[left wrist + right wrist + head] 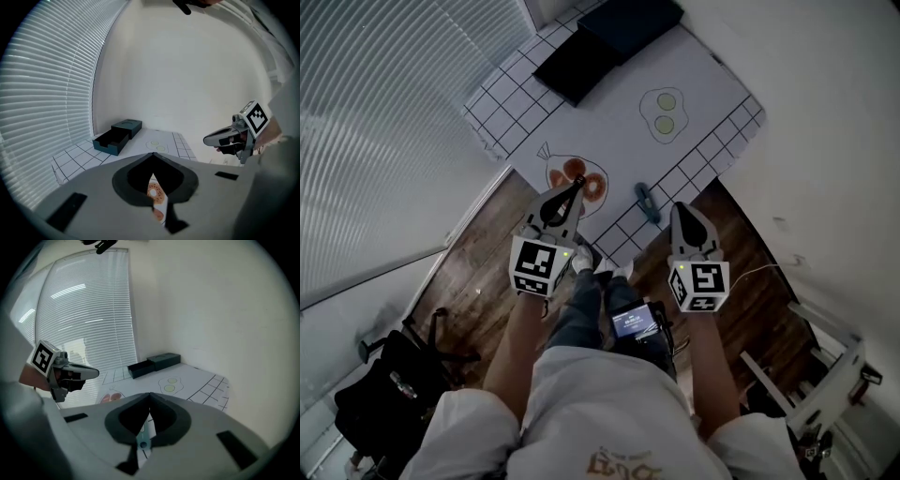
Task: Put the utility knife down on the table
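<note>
The utility knife (649, 202), a dark teal handle, lies flat on the white gridded table cover (712, 84) near its front edge. No gripper holds it. My right gripper (678, 209) hangs just right of it and above, jaws shut and empty. In the right gripper view the knife (143, 438) shows below through the gap behind the closed fingertips (150, 395). My left gripper (577, 181) hovers over the printed doughnut drawing (581, 178), jaws shut on nothing. Each gripper view also catches the other gripper: the right gripper (208, 139) and the left gripper (96, 373).
A dark open box (600, 42) stands at the table's far end, past a fried-egg drawing (664, 112). Window blinds (375, 122) run along the left. On the wooden floor are a black seat (384, 384) at lower left and a white frame (825, 375) at lower right.
</note>
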The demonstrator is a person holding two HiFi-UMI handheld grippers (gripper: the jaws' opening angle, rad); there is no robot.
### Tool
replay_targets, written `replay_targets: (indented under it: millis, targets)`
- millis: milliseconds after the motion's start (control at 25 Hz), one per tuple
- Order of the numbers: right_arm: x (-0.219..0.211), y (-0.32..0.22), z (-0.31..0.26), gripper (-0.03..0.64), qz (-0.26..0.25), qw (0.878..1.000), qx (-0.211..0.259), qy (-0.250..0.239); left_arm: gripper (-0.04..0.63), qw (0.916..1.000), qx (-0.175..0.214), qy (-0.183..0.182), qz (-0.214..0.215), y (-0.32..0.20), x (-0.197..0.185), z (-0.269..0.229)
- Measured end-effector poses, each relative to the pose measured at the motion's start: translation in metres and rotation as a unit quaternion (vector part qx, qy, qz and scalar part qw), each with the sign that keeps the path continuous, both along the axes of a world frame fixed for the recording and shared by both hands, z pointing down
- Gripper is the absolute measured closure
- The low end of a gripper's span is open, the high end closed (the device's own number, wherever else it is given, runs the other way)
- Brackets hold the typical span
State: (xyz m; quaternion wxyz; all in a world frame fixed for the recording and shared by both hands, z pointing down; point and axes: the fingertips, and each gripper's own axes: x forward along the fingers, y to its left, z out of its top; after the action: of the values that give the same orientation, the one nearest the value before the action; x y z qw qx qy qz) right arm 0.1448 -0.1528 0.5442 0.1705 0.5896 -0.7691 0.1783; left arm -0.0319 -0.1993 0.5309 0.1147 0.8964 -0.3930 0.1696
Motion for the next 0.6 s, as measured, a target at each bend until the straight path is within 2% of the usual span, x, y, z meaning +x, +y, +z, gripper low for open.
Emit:
replay_targets:
  millis: [600]
  targets:
    - [-0.006,0.023,-0.073,0.609,0.013,0.998,0.058,-0.007,0.588,0.9979,0.061,0.014,-0.015,0.019,-0.026,-0.080]
